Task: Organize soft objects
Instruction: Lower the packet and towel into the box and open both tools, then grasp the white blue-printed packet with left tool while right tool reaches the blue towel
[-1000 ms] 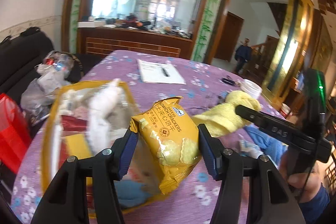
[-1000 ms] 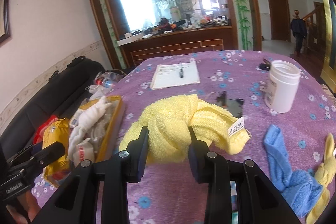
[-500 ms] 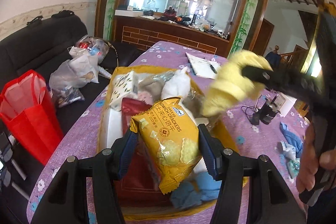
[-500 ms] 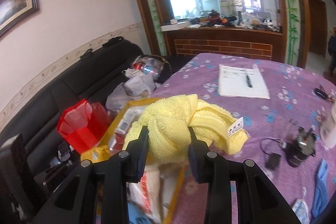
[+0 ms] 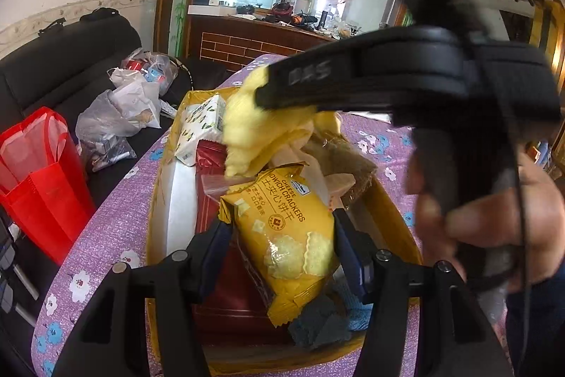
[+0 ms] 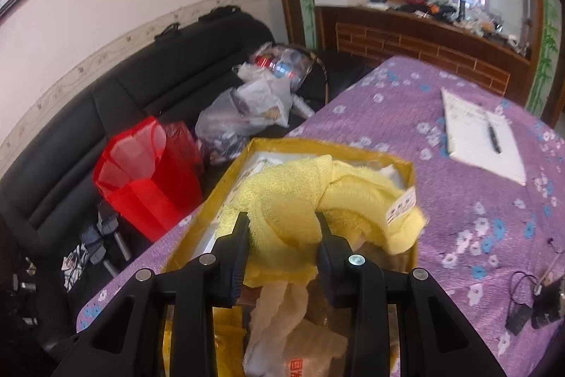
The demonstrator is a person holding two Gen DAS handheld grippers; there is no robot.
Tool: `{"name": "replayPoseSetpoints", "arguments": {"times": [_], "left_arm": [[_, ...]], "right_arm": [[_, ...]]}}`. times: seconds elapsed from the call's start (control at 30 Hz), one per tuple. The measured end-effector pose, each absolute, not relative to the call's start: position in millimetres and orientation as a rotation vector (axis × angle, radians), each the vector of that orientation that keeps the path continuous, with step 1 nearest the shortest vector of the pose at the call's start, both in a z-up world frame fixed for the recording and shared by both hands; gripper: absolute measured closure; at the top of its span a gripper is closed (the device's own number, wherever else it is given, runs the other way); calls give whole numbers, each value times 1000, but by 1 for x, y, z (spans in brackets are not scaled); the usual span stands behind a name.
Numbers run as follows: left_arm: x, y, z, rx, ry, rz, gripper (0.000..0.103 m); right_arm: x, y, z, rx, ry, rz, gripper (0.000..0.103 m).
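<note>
My left gripper (image 5: 282, 246) is shut on a yellow cheese cracker packet (image 5: 282, 228), held over the near end of a yellow box (image 5: 155, 200) on the purple table. The box holds a tissue pack (image 5: 199, 126), red packets and blue cloths (image 5: 328, 317). My right gripper (image 6: 282, 235) is shut on a bunched yellow towel (image 6: 293, 193) with a white tag, held above the same yellow box (image 6: 353, 151). In the left wrist view the right gripper's black body (image 5: 388, 76) crosses over the box with the towel (image 5: 254, 126) hanging from it, and a hand (image 5: 494, 218) grips its handle.
A red bag (image 6: 148, 179) and plastic bags (image 6: 254, 101) sit on the black sofa left of the table. A notepad with a pen (image 6: 483, 136) lies further back on the flowered purple tablecloth (image 6: 476, 218). Black cables and a small device (image 6: 533, 302) lie at the right.
The right gripper has carried the yellow towel leftward across the table to above the yellow box. The left gripper with the cracker packet has come closer over the box.
</note>
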State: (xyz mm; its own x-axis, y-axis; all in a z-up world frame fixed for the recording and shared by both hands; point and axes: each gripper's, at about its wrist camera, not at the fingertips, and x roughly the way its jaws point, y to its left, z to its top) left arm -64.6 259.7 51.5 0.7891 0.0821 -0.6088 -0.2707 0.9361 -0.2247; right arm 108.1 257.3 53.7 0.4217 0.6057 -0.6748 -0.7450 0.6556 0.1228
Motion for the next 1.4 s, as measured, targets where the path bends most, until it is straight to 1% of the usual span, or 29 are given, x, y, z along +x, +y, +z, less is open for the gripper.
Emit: {"name": "replayPoseSetpoints", "arguments": {"times": [0.1,0.2,0.23,0.27,0.33,0.43,0.5,0.63,0.77,0.93,1.13,1.23,1.4], "left_arm": [[-64,258,51,-301,639,187,46],[-64,256,51,-289,637,182,46],[-64,255,51,-286,637,181,46],[-65,254,51,-285,636,180,43],[-65,253,51,-283,639,174,43],[-65,250,54,-276,636,169,42],[-66,247,57,-276,631,167,40],[-69,240,65,-270,613,175,33],[-70,232,72,-260,605,177,30],[-69,219,81,-241,594,185,29],[-67,202,90,-227,586,157,28],[-61,184,92,-197,594,123,27],[-47,155,88,-148,625,84,27]], "right_arm": [[115,262,38,-228,797,863,64],[116,259,38,-209,795,861,63],[116,256,41,-199,798,866,61],[114,254,44,-187,803,876,59],[112,246,52,-160,805,897,50],[102,228,66,-122,773,903,44],[95,217,73,-102,757,901,44],[79,182,84,-36,722,902,42],[59,144,90,-6,675,898,39],[43,87,92,46,629,865,38],[34,-6,92,157,594,770,37],[34,-57,85,233,588,704,33],[31,-131,70,324,586,593,33]]}}
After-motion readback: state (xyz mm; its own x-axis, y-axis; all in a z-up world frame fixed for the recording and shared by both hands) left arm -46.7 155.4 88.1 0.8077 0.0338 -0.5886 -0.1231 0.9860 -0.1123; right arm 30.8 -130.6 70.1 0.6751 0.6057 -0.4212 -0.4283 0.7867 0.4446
